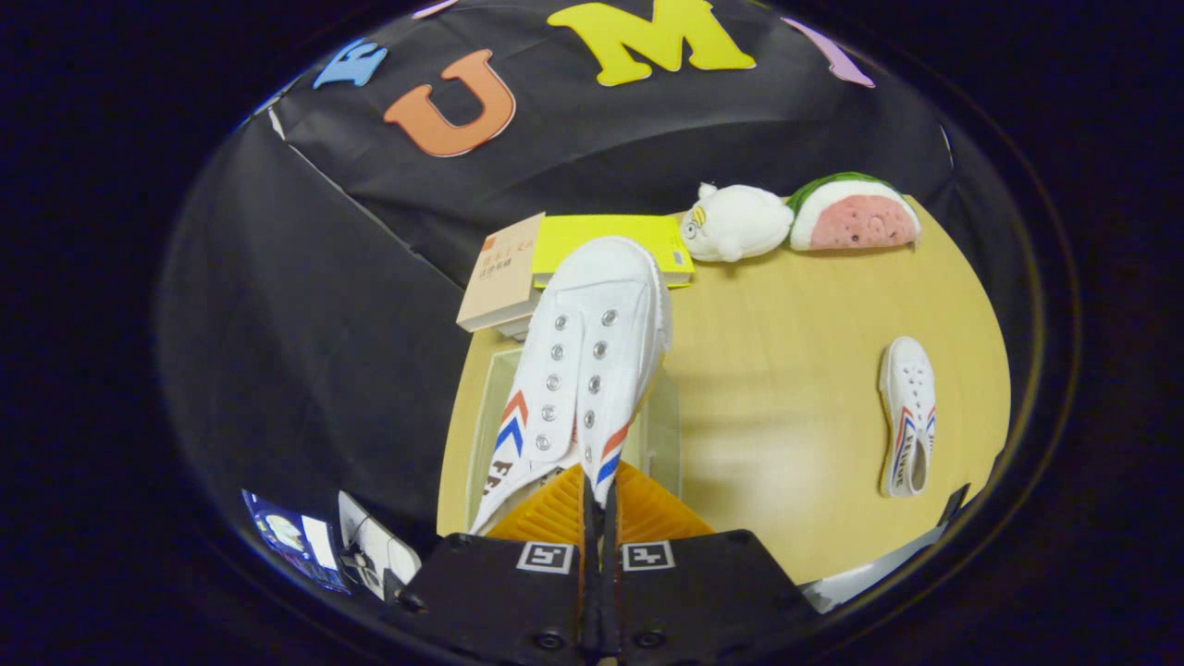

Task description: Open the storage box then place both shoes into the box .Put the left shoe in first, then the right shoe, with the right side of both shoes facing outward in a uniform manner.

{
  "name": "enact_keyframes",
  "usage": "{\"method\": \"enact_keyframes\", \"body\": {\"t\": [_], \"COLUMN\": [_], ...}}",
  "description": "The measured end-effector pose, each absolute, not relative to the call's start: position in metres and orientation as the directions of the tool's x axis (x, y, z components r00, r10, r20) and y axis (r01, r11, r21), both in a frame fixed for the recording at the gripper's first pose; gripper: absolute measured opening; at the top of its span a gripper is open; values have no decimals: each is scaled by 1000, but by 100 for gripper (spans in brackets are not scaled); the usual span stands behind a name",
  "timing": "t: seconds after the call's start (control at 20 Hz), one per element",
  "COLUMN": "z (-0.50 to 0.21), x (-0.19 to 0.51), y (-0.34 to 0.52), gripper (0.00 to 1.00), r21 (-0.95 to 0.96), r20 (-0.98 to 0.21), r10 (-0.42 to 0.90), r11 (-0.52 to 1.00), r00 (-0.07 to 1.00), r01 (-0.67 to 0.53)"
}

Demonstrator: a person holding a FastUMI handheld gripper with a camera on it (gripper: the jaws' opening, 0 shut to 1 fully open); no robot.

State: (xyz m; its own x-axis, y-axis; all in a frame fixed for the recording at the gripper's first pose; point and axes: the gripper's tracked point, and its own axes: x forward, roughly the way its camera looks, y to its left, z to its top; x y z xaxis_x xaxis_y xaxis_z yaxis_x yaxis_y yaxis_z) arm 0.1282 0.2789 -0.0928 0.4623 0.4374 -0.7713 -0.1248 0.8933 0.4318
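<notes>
- My gripper (597, 495) is clamped on a white shoe (587, 370), held above the clear storage box (486, 407).
- Second shoe (907, 416) lies apart on the table (786, 305).

A white canvas shoe (592, 361) with red and blue chevrons is hanging toe-forward just ahead of the fingers, over a clear open storage box (661, 425) on the table. The second matching shoe (907, 413) is lying well apart on the tabletop, toe pointing away.
</notes>
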Motion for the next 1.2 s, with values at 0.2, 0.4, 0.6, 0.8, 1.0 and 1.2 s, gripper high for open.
{"method": "enact_keyframes", "body": {"t": [0.2, 0.4, 0.6, 0.8, 1.0, 1.2], "z": [-129, -173, -212, -237, -233, -190], "x": [116, 120, 125, 125, 126, 126], "y": [328, 355, 371, 389, 384, 366], "gripper": [5, 6, 6, 6, 19, 75], "r21": [413, 387, 372, 346, 325, 310], "r20": [-804, -834, -870, -892, -894, -868], "r10": [440, 396, 368, 352, 335, 338], "r11": [897, 916, 927, 935, 942, 941], "r00": [400, 384, 328, 284, 297, 363], "r01": [-156, -104, -53, -75, -85, -136]}}
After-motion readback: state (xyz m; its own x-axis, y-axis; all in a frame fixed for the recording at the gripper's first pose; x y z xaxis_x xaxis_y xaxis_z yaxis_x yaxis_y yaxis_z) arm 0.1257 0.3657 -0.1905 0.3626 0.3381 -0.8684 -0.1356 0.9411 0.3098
